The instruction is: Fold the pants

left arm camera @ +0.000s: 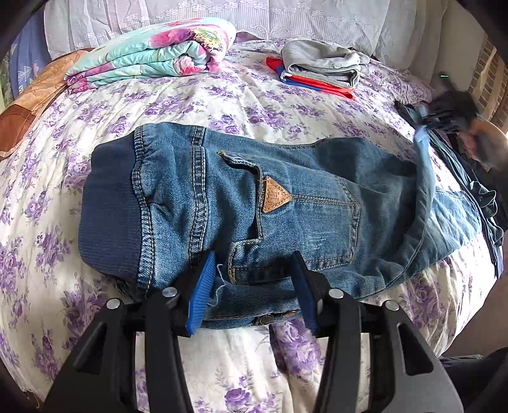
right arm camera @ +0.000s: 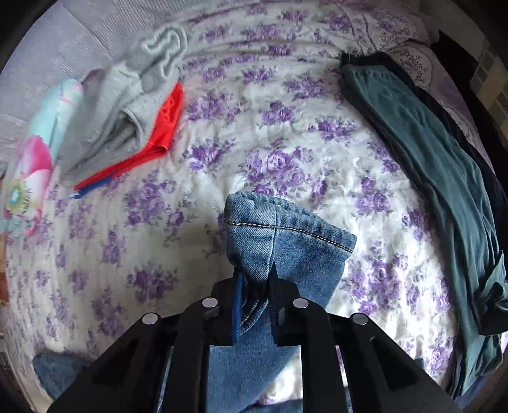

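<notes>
Blue denim pants lie across the flowered bedspread, dark ribbed waistband at the left, back pocket with a tan triangle patch up. My left gripper is open, its blue pads either side of the pants' near edge by the fly buttons. My right gripper is shut on the hem end of the pant legs and holds it lifted above the bed. In the left wrist view that gripper shows blurred at the far right, with the legs rising to it.
A folded floral quilt and a stack of folded grey and red clothes sit at the back. Teal and dark garments lie along the bed's right side. A lace pillow is behind.
</notes>
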Motion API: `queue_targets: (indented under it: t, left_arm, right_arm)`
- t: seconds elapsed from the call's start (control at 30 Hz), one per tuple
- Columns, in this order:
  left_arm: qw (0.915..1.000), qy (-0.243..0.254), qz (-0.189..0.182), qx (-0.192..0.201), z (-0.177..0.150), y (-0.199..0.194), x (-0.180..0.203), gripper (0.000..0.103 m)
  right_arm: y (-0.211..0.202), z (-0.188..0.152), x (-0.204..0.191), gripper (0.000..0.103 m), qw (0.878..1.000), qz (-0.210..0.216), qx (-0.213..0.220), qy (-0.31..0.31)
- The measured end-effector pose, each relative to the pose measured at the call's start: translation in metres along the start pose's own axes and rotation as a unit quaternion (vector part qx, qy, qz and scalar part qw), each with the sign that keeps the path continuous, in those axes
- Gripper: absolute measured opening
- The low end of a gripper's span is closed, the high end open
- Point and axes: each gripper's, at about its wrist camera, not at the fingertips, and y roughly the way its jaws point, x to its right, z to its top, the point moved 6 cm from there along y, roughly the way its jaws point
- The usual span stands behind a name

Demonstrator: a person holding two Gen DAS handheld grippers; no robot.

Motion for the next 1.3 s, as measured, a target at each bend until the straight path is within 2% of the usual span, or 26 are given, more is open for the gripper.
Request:
queue_targets:
  t: [0.1, 0.17, 0.23, 0.33, 0.43, 0.47, 0.53, 0.67, 0.77, 0.8, 0.83, 0.9, 0.93, 0.97, 1.0, 1.07, 1.17, 1.2, 1.23, 1.3]
  left_arm:
    - [1.0000, 0.000, -0.005, -0.005, 0.001, 0.000, -0.001, 0.047]
    - [0.9999, 0.003, -0.010, -0.009, 0.002, 0.000, -0.001, 0.047]
    - [0.9997, 0.007, -0.018, -0.014, 0.002, -0.001, -0.002, 0.047]
    - [0.9993, 0.015, -0.028, -0.020, 0.003, 0.000, -0.003, 0.047]
    - [0.9990, 0.019, -0.027, -0.029, 0.005, 0.001, -0.002, 0.047]
    - [0.9990, 0.022, -0.023, -0.032, 0.005, 0.001, -0.001, 0.047]
    - [0.9988, 0.026, -0.014, -0.039, 0.007, 0.002, 0.001, 0.047]
    - [0.9985, 0.029, 0.001, -0.047, 0.007, 0.002, 0.003, 0.047]
    - [0.9983, 0.031, 0.012, -0.047, 0.006, 0.000, 0.004, 0.047]
    - [0.9982, 0.033, 0.015, -0.047, 0.005, 0.000, 0.005, 0.047]
    - [0.9982, 0.032, 0.017, -0.047, 0.005, 0.000, 0.005, 0.047]
    - [0.9982, 0.030, 0.018, -0.050, 0.005, 0.000, 0.004, 0.048]
    - [0.9981, 0.028, 0.018, -0.052, 0.006, 0.000, 0.004, 0.048]
    - [0.9980, 0.025, 0.018, -0.055, 0.006, 0.000, 0.004, 0.048]
    - [0.9979, 0.021, 0.020, -0.059, 0.007, -0.001, 0.004, 0.048]
    - [0.9976, 0.020, 0.027, -0.060, 0.008, -0.005, 0.007, 0.048]
    - [0.9972, 0.034, 0.034, -0.058, 0.010, -0.013, 0.021, 0.056]
    - [0.9972, 0.039, 0.029, -0.057, 0.011, -0.015, 0.026, 0.060]
    - [0.9970, 0.044, 0.032, -0.055, 0.011, -0.016, 0.030, 0.062]
    - [0.9960, 0.053, 0.046, -0.055, 0.013, -0.018, 0.034, 0.062]
  right_arm:
    - [-0.059, -0.016, 0.042, 0.014, 0.996, 0.057, 0.068, 0.016]
    - [-0.093, -0.043, 0.071, 0.014, 0.990, 0.087, 0.108, 0.036]
    - [-0.110, -0.075, 0.107, 0.014, 0.984, 0.105, 0.129, 0.062]
    - [-0.088, -0.132, 0.159, 0.014, 0.981, 0.115, 0.105, 0.118]
    - [-0.033, -0.187, 0.188, 0.014, 0.977, 0.122, 0.048, 0.168]
    - [-0.025, -0.196, 0.194, 0.012, 0.973, 0.138, 0.049, 0.180]
    - [-0.027, -0.199, 0.193, 0.013, 0.970, 0.152, 0.075, 0.174]
    - [-0.032, -0.196, 0.183, 0.018, 0.979, 0.126, 0.080, 0.139]
    - [-0.045, -0.198, 0.187, 0.032, 0.984, 0.104, 0.086, 0.120]
    - [-0.052, -0.201, 0.188, 0.045, 0.985, 0.092, 0.093, 0.116]
    - [-0.062, -0.203, 0.187, 0.056, 0.986, 0.070, 0.104, 0.110]
    - [-0.081, -0.209, 0.192, 0.068, 0.987, 0.007, 0.131, 0.094]
    - [-0.092, -0.210, 0.187, 0.068, 0.986, -0.007, 0.146, 0.082]
    - [-0.100, -0.211, 0.179, 0.068, 0.985, 0.005, 0.156, 0.073]
    - [-0.106, -0.211, 0.165, 0.068, 0.984, 0.035, 0.163, 0.060]
    - [-0.112, -0.209, 0.117, 0.068, 0.980, 0.120, 0.160, 0.001]
    - [-0.098, -0.210, 0.027, 0.067, 0.964, 0.216, 0.120, -0.101]
    - [-0.089, -0.210, 0.001, 0.061, 0.959, 0.228, 0.105, -0.130]
    - [-0.077, -0.209, -0.024, 0.049, 0.956, 0.230, 0.090, -0.160]
    - [-0.053, -0.208, -0.059, 0.037, 0.953, 0.221, 0.061, -0.199]
